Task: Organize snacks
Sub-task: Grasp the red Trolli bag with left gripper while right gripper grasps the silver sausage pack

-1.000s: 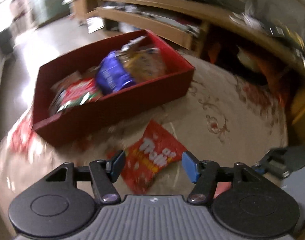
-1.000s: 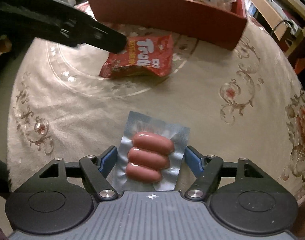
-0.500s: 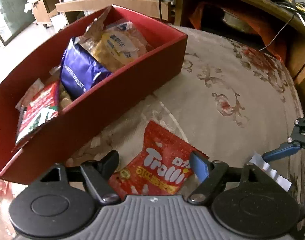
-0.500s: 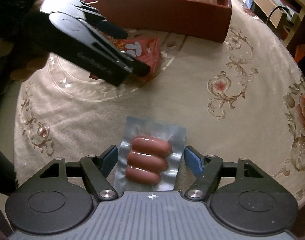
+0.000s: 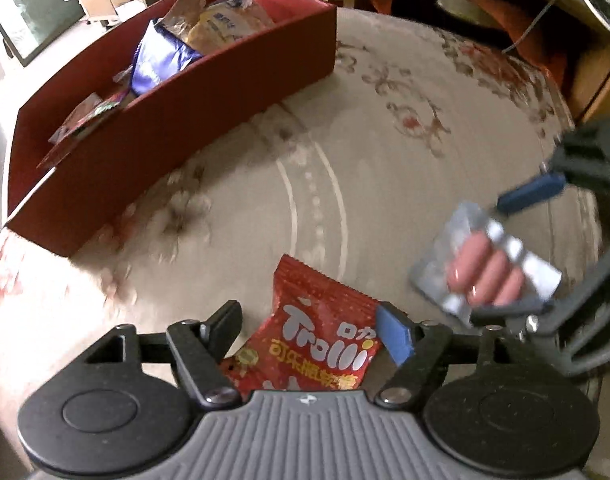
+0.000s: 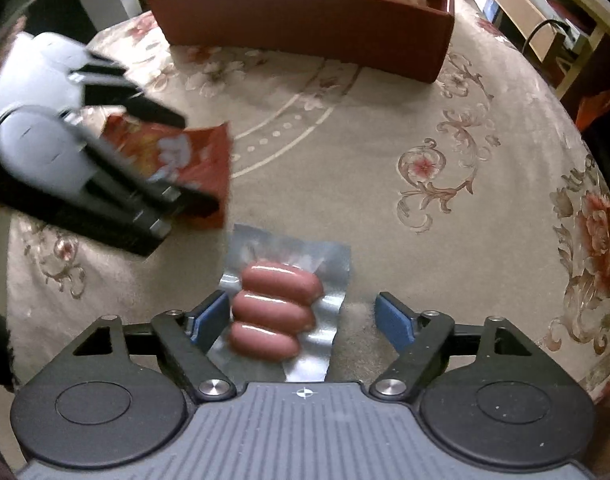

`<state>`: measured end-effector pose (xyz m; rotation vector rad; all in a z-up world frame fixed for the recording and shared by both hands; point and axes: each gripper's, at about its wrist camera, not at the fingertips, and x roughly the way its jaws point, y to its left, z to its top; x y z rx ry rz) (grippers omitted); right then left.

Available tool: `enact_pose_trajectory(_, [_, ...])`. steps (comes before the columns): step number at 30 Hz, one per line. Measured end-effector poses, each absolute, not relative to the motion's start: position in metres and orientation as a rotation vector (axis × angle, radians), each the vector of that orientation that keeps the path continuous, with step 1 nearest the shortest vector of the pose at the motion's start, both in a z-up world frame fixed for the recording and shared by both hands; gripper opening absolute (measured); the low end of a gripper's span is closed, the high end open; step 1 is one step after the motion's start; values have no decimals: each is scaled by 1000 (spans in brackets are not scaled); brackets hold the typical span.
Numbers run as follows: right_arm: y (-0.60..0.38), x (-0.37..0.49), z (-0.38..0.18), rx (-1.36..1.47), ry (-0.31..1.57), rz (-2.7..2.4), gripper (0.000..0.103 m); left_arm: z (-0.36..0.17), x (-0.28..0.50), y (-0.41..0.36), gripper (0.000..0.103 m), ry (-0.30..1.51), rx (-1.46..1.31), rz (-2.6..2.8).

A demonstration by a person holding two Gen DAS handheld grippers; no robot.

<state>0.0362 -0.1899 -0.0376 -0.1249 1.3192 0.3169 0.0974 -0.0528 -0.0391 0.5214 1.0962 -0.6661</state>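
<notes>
we straddle the trolli bag (image 5: 325,344) with the left gripper (image 5: 311,330) and the sausage pack (image 6: 279,308) with the right gripper (image 6: 303,320), both unclenched, jaws just moving; the packs lie flat on the tablecloth (image 6: 385,208), so pads may slip.

Right gripper (image 6: 303,320): jaws apart, just widened, astride a clear sausage pack (image 6: 283,304) lying on the floral tablecloth (image 6: 445,184); left pad beside the film, right pad clear of it. Left gripper (image 6: 185,160), blurred, straddled a red Trolli bag (image 6: 185,152). Red box (image 6: 305,28) of snacks stood beyond.
</notes>
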Motion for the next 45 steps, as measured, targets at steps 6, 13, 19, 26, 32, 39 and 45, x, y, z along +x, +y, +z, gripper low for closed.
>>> enact_pose_trajectory(6, [-183, 32, -42, -169, 1336, 320, 96, -35, 74, -43, 84, 1068, 573, -660])
enact_pose_trajectory(13, [-177, 32, -47, -209, 1339, 326, 101, -31, 67, -30, 88, 1080, 565, -645])
enact_pose_trajectory(19, [-176, 31, -48, -222, 1340, 326, 101, -21, 60, -22, 87, 1030, 541, -595])
enact_pose_trajectory(26, [-175, 31, -48, -224, 1344, 321, 101, -29, 51, -18, 88, 1095, 557, -635])
enact_pose_trajectory(32, [-176, 29, -48, -229, 1340, 327, 101, -42, 38, -23, 87, 1133, 668, -663])
enact_pose_trajectory(39, [-175, 30, -48, -228, 1340, 321, 100, -27, 21, -15, 87, 1185, 628, -776])
enact_pose_trajectory(45, [-175, 30, -47, -225, 1341, 321, 100, -2, 13, -24, 87, 1025, 779, -842])
